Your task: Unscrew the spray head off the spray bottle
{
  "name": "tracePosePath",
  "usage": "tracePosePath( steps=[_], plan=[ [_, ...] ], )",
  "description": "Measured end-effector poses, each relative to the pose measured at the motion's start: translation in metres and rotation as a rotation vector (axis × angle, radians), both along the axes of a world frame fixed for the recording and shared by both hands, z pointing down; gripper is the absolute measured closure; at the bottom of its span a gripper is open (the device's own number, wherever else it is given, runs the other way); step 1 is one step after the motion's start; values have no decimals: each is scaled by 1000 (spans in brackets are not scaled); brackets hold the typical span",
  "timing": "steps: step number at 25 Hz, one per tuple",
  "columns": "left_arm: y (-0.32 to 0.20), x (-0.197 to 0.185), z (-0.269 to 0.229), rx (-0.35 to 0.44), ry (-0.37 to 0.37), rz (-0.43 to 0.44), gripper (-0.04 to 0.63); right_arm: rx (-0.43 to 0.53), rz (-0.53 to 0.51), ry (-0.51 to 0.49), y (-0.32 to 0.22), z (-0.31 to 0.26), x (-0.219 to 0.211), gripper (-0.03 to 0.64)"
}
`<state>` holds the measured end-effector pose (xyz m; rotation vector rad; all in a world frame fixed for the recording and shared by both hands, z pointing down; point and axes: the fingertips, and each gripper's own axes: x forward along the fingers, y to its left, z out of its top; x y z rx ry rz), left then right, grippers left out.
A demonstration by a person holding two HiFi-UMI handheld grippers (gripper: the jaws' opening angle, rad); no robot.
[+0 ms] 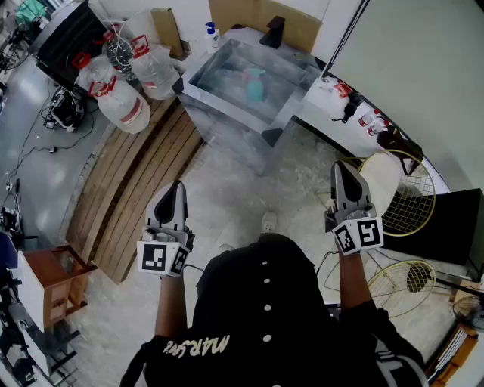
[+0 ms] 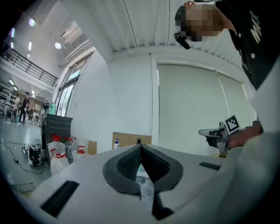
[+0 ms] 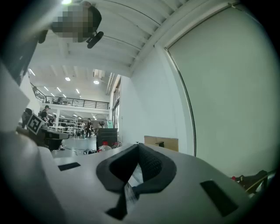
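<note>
A teal spray bottle (image 1: 255,85) with its spray head on stands inside a steel sink basin (image 1: 219,94) at the far side of the floor. Both grippers hang well short of it, in front of the person's body. My left gripper (image 1: 176,184) points toward the basin's left corner, its jaws shut with nothing between them (image 2: 141,147). My right gripper (image 1: 341,165) is level with it on the right, jaws also shut and empty (image 3: 138,145). Neither touches anything.
Large clear water jugs with red caps (image 1: 125,106) stand left of the basin beside a slatted wooden platform (image 1: 136,189). A cardboard box (image 1: 261,15) and a pump bottle (image 1: 212,34) sit behind it. Rackets (image 1: 404,193) lie at the right, a small wooden stool (image 1: 57,276) at the left.
</note>
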<state>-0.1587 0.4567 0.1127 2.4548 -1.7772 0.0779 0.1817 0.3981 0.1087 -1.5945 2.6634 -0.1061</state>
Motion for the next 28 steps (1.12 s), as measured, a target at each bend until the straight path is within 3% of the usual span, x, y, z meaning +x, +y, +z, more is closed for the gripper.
tracePosePath(
  steps=[12, 16, 21, 28],
  plan=[
    [-10, 9, 5, -7, -15, 23, 571, -2, -9, -3, -9, 4, 2, 604],
    [-25, 20, 8, -12, -30, 34, 569, 11, 0, -49, -20, 4, 15, 604],
    [-49, 43, 13, -7, 2, 7, 570, 31, -38, -87, -43, 7, 43, 604],
    [-68, 80, 32, -4, -25, 7, 571, 21, -81, -84, -76, 30, 72, 603]
  ],
)
